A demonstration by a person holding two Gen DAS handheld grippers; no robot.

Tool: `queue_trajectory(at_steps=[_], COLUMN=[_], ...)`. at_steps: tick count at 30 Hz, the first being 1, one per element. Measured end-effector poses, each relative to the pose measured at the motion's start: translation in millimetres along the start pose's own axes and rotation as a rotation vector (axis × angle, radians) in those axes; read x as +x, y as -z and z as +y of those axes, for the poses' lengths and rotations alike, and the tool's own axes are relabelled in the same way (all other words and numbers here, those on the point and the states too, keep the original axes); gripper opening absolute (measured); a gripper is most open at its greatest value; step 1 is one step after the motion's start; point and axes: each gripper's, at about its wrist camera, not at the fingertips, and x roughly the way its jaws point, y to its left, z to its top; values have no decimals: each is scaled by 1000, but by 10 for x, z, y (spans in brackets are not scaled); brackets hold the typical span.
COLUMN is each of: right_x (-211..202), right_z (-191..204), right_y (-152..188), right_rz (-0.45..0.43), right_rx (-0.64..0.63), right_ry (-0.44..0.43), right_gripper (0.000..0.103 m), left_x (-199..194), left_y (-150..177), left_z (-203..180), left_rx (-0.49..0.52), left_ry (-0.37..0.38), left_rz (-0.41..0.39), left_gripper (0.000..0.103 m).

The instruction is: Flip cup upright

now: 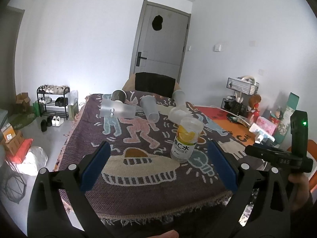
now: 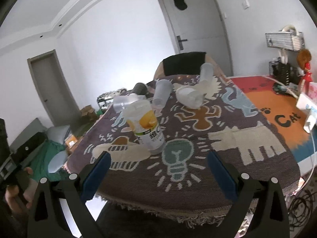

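Note:
A clear plastic cup with a lemon label [image 1: 186, 139] stands on the patterned cloth, its printed text the right way up; it also shows in the right wrist view [image 2: 146, 127]. Behind it lie several cups on their sides: a frosted one [image 1: 117, 109], a clear grey one [image 1: 150, 109] [image 2: 162, 95], a white one [image 1: 178, 115] [image 2: 190, 97], another frosted one [image 1: 179, 97] [image 2: 206, 72] and a metal cup [image 1: 118, 95]. My left gripper [image 1: 158, 164] is open and empty, short of the lemon cup. My right gripper [image 2: 158, 170] is open and empty, also short of it.
The cloth-covered table [image 1: 142, 180] has a fringed front edge. A black-backed chair [image 1: 154, 84] stands at the far side. An orange mat with boxes and a wire rack [image 1: 242, 87] lies to the right. A shoe rack [image 1: 53, 99] stands at the left wall.

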Motion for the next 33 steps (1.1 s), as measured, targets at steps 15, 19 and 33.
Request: queue_trajectory(at_steps=[15, 19, 33], right_x=[-44, -40, -28], right_z=[37, 23, 30], right_y=[80, 81, 92], right_rz=[-20, -18, -11], right_rx=[-9, -7, -15], right_ry=[-3, -1, 4], right_gripper=[95, 95, 95], left_x=[-83, -81, -84], left_y=[26, 27, 41], left_z=[-111, -132, -127], left_rx=[47, 49, 48], left_ry=[-9, -12, -14], left_rz=[-12, -8, -8], left_gripper=[97, 97, 97])
